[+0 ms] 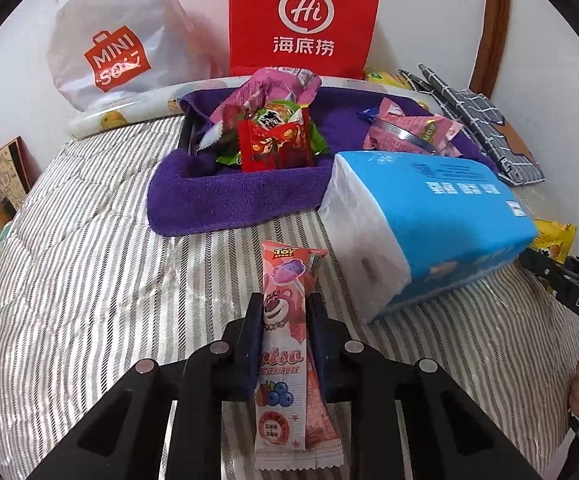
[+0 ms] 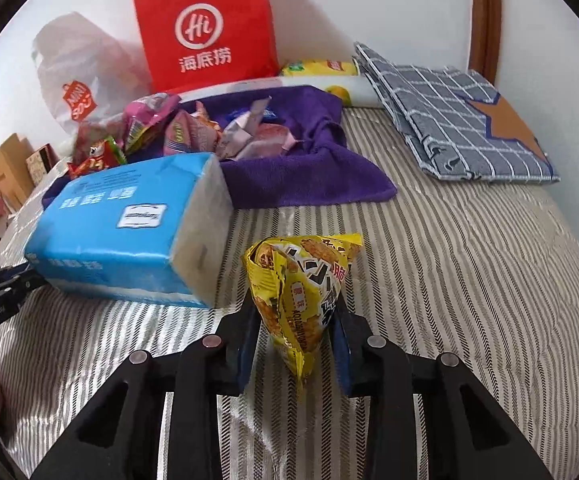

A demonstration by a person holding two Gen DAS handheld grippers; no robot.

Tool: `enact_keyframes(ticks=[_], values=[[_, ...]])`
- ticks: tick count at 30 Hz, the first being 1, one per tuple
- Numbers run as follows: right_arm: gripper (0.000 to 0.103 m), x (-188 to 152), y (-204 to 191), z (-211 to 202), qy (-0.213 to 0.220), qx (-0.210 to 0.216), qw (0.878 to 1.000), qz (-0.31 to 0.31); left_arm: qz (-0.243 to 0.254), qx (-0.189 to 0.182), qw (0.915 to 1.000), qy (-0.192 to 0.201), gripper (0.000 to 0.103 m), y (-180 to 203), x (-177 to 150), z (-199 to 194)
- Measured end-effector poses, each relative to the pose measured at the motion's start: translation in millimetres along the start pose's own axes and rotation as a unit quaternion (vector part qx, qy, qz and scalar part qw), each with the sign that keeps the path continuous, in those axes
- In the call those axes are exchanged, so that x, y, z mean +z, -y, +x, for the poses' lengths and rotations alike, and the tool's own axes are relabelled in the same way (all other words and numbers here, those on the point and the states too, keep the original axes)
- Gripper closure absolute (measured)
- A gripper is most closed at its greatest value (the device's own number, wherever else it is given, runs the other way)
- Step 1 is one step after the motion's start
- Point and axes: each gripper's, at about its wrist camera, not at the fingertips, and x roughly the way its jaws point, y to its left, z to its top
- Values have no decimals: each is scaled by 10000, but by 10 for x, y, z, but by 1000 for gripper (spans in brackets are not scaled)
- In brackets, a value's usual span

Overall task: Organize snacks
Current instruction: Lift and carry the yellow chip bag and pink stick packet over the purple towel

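Both grippers are loaded: our left gripper [image 1: 283, 312] is clamped on a long pink snack bar [image 1: 285, 344], and our right gripper [image 2: 295, 312] is clamped on a crumpled yellow snack packet [image 2: 301, 288]. Each snack is held just above the striped bedspread [image 1: 89, 260], near us and well apart from the pile ahead.

Working from the biggest things down, we steer first around the blue tissue pack [image 1: 429, 220], which lies between the two grippers and right against the purple towel [image 1: 225, 208]. That towel lines what looks like a tray, and we judge it to be the goal, since the other snacks [image 1: 273, 136] are already heaped there. Behind it stand the red bag [image 1: 305, 16] and the white shopping bag [image 1: 113, 40], which we should not knock.

To do this step well, we should lift each snack high enough to clear the towel's raised front edge, carry the left one straight ahead and the right one around the tissue pack, and let go only once each is over the towel. The packet is pinched near its tapered end, so we keep it steady to stop it slipping.
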Motion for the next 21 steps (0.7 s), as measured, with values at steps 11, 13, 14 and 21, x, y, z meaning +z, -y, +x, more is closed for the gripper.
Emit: enact_keyframes(ticks=[11, 13, 14, 21], values=[[70, -27, 11, -435, 294, 46, 9995, 93, -82, -251, 9995, 164, 83, 12, 8, -359], [70, -10, 9, -544, 369, 58, 9992, 103, -103, -314, 9992, 237, 83, 29, 27, -448], [70, 0, 14, -603, 419, 78, 9990, 116, -106, -333, 9990, 280, 83, 40, 34, -501], [70, 55, 69, -1008, 758, 161, 9966, 294, -154, -495, 9977, 435, 83, 109, 85, -794]])
